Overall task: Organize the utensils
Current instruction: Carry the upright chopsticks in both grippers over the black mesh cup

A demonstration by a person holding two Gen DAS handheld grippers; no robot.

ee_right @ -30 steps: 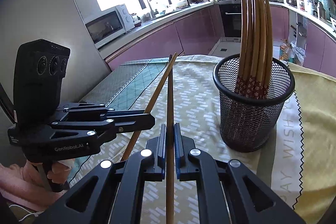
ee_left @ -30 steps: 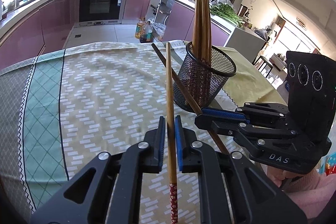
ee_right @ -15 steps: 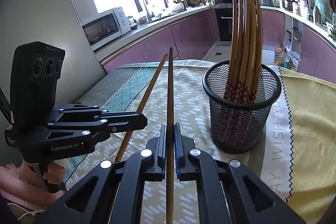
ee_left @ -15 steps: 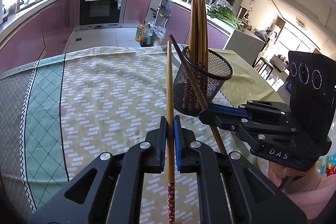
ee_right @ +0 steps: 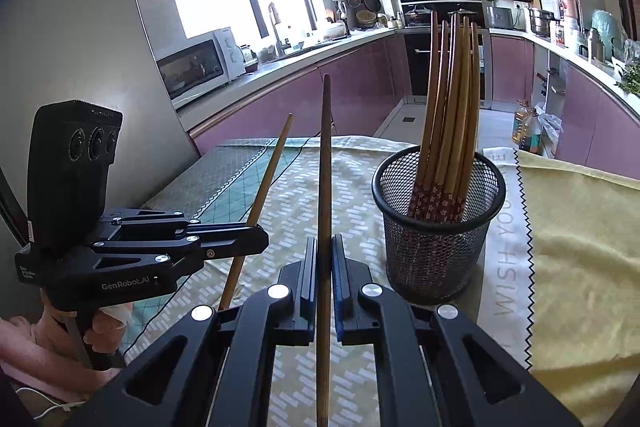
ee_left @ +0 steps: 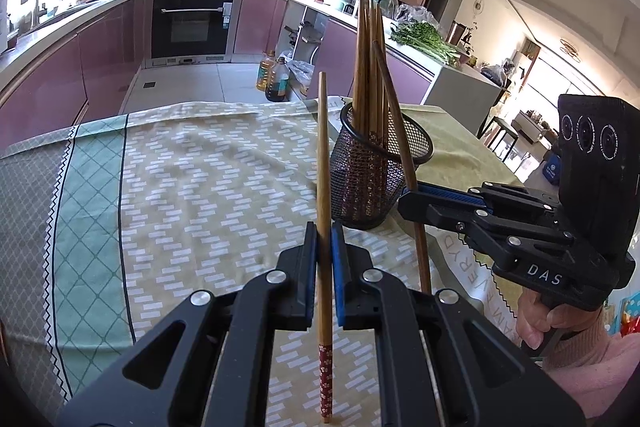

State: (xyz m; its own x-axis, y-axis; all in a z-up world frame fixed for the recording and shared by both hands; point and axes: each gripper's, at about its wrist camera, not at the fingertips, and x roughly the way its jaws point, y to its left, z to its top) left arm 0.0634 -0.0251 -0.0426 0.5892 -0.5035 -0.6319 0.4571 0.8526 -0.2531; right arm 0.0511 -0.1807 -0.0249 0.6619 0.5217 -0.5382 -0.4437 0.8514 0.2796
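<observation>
Your left tool [ee_left: 324, 239] was clenched on one chopstick [ee_left: 323, 163], your right tool [ee_right: 324, 255] on another [ee_right: 325, 163], both raised over the tabletop [ee_left: 200, 187] near the mesh holder [ee_right: 436, 227]. Thin, stiff, light, likely slippery; you held them mid-shaft. The standing bundle [ee_right: 452, 99] crowded the holder's mouth.

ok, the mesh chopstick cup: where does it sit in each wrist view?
Left wrist: mesh cup sits right of centre, mid-height, behind the chopstick clamped in the left gripper.
Right wrist: mesh cup sits right of centre, standing on the tablecloth beside the right gripper.
Shared landmark: the black oven in the far kitchen wall.
</observation>
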